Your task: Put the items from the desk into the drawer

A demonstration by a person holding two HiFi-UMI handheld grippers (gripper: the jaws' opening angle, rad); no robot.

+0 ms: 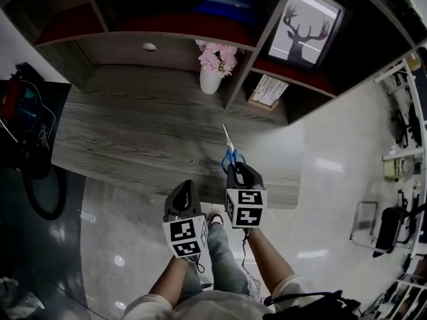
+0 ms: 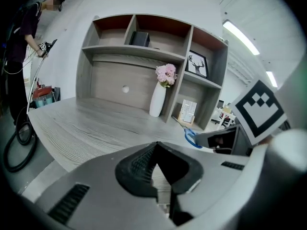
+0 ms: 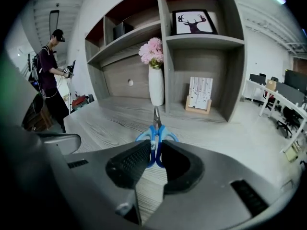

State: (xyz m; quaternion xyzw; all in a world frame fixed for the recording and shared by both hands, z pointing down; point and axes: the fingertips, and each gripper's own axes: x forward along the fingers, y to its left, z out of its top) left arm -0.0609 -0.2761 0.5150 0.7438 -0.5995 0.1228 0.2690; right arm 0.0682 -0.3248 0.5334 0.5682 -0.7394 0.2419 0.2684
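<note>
A pair of scissors (image 1: 231,153) with blue handles and thin metal blades lies over the front right part of the wood-grain desk (image 1: 133,132). My right gripper (image 1: 235,168) is shut on the blue handles (image 3: 154,137), and the blades point away toward the vase. In the left gripper view the scissors (image 2: 191,137) stick out of the right gripper (image 2: 224,141). My left gripper (image 1: 185,188) hangs beside it, just off the desk's front edge, its jaw tips together (image 2: 156,147) with nothing between them. No drawer is in view.
A white vase with pink flowers (image 1: 211,77) stands at the back of the desk by the shelf unit (image 1: 233,79). A deer picture (image 1: 303,29) and a small card stand (image 1: 267,91) sit in the shelves. A person (image 3: 50,73) stands far left. Black cable loops (image 1: 40,192) lie on the floor.
</note>
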